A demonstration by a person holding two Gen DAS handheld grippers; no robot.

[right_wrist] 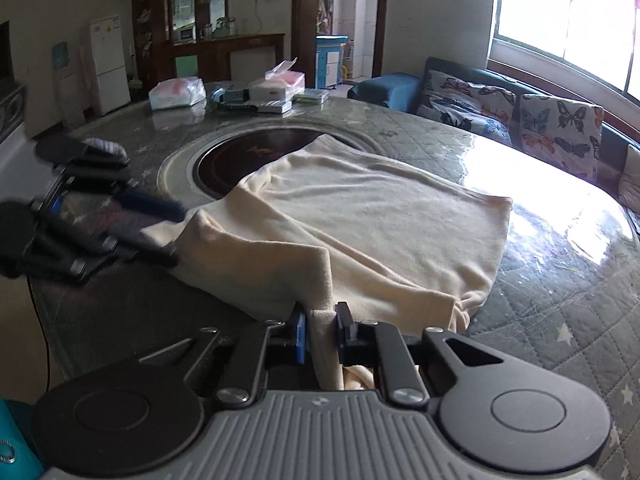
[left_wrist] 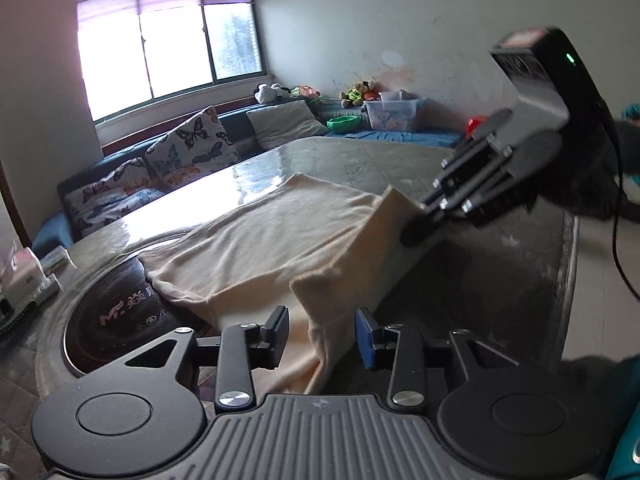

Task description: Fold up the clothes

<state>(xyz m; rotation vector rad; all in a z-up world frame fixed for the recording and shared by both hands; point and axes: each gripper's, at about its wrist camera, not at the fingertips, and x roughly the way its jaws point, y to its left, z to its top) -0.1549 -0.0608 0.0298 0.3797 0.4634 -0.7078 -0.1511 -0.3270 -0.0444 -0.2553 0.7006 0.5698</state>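
Observation:
A cream garment point(left_wrist: 260, 240) point(right_wrist: 380, 216) lies spread on the quilt-patterned table point(left_wrist: 360, 160) point(right_wrist: 560, 280), its far end over a round black hob point(left_wrist: 112, 312) point(right_wrist: 232, 160). The near edge is lifted off the table. My right gripper point(right_wrist: 322, 332) point(left_wrist: 414, 220) is shut on one corner of that edge. My left gripper point(left_wrist: 322, 336) point(right_wrist: 176, 232) stands open around the other raised corner, and the cloth hangs between its fingers with a small gap on each side. In the right wrist view it is blurred.
Plastic-wrapped packs point(right_wrist: 176, 94) and boxes point(right_wrist: 276, 88) sit at the table's far end. A sofa with butterfly cushions point(left_wrist: 188, 140) point(right_wrist: 520, 116) runs along the window side. The table's edge point(left_wrist: 568, 280) lies close to the right gripper. A cable point(left_wrist: 618, 240) hangs there.

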